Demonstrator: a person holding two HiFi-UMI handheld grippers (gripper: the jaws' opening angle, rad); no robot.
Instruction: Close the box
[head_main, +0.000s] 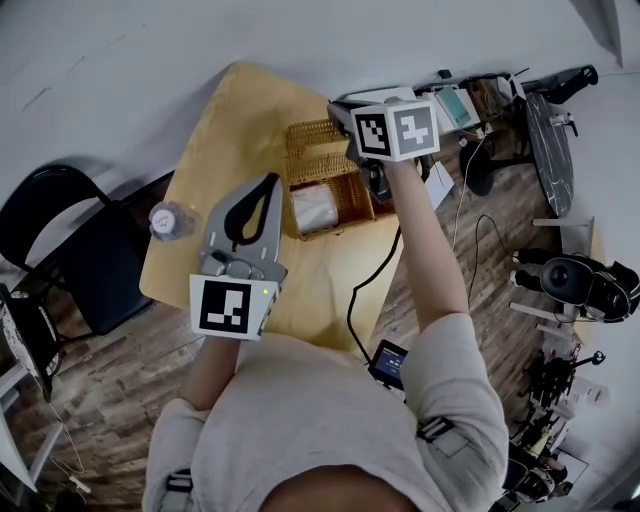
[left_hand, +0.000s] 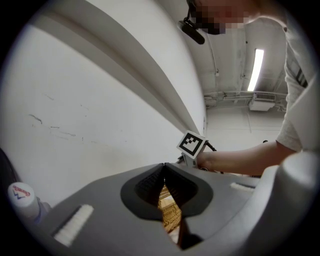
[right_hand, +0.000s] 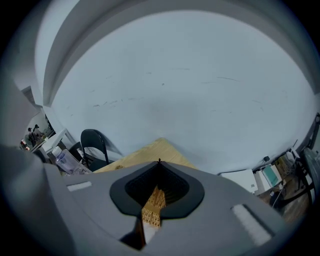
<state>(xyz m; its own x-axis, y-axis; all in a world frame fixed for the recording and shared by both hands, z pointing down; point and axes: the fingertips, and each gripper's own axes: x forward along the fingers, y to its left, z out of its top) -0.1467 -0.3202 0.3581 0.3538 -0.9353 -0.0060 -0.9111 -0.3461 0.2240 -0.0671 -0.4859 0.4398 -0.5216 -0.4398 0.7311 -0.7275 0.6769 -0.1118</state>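
Observation:
A wicker box (head_main: 325, 195) stands on the wooden table (head_main: 215, 140), with its woven lid (head_main: 312, 140) tipped up at the far side and white cloth (head_main: 313, 208) inside. My left gripper (head_main: 274, 180) hovers to the box's left, pointing towards it, jaws shut and empty. In the left gripper view its tips (left_hand: 164, 165) meet, and wicker shows through the hollow behind them. My right gripper's marker cube (head_main: 395, 130) is raised over the box's far right corner. The right gripper (right_hand: 159, 162) is shut with nothing in it, the wicker below.
A clear water bottle (head_main: 170, 220) stands at the table's left edge. A black folding chair (head_main: 70, 250) sits left of the table. A black cable (head_main: 365, 290) runs off the right edge to a device (head_main: 388, 362) on the floor. Equipment clutters the right side (head_main: 560, 280).

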